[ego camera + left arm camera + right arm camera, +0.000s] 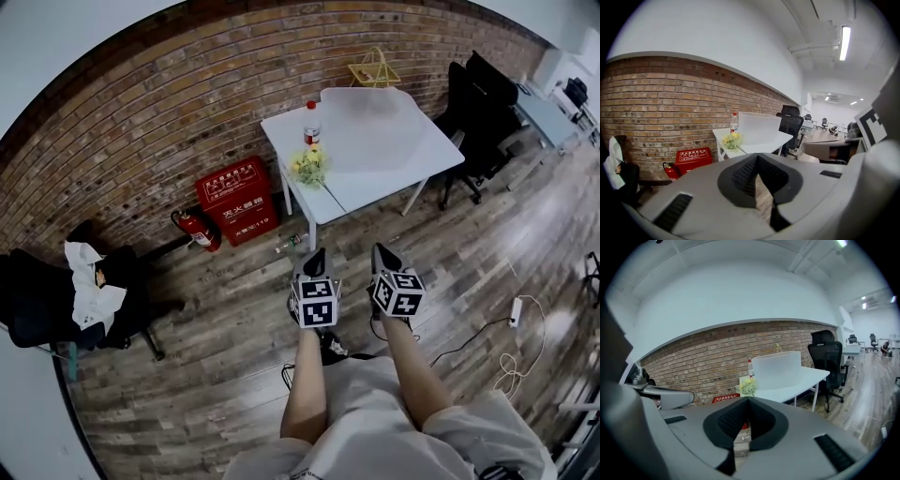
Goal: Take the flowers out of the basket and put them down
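Flowers (pixel 308 169) lie at the table (pixel 403 171) corner; short of the table, left gripper (pixel 317 255) and right gripper (pixel 379 250) are closed, empty.

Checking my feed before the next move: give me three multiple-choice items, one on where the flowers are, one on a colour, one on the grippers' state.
1. Where do the flowers lie? A. On the floor. B. On the white table, near the bottle. C. On a chair.
2. What colour is the box by the brick wall? A. Red. B. Blue. C. Green.
3. How are the fingers of the left gripper and right gripper? A. Wide apart. B. Closed on flowers. C. Together, empty.
Answers: B, they lie at the table's near corner; A, its sides are plainly red; C, each gripper view shows fingers touching with nothing between.
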Tool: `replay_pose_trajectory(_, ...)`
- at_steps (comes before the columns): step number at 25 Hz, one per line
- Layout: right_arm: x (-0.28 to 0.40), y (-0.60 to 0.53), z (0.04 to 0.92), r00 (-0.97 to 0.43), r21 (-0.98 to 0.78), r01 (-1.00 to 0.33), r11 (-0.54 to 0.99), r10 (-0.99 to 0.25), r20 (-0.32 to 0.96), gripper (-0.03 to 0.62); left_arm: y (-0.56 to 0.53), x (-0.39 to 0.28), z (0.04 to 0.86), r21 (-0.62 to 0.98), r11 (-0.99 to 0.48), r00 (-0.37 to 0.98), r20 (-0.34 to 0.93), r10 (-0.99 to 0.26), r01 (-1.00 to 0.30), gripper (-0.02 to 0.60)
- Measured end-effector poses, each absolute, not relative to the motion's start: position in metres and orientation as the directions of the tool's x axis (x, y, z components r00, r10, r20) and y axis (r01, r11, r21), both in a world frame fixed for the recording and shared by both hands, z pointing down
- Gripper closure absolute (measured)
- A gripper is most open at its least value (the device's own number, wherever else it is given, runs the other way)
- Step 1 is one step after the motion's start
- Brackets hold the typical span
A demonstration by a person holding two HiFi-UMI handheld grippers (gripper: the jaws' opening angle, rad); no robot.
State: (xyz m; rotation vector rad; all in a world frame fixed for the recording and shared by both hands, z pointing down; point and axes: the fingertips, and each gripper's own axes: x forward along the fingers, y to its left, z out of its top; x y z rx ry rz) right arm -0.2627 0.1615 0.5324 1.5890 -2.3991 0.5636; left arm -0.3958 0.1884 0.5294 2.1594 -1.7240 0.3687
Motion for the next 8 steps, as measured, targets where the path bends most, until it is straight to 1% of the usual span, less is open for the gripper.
replay_pose_trajectory(8,-0.266,0.163,0.524,-0.400,-0.199,-0.915,0.350,-0.844,0.358,0.580,0.183,-0.397,0.518,0.092,-0.197,0.218,0.377,-0.900,-0.976,0.558)
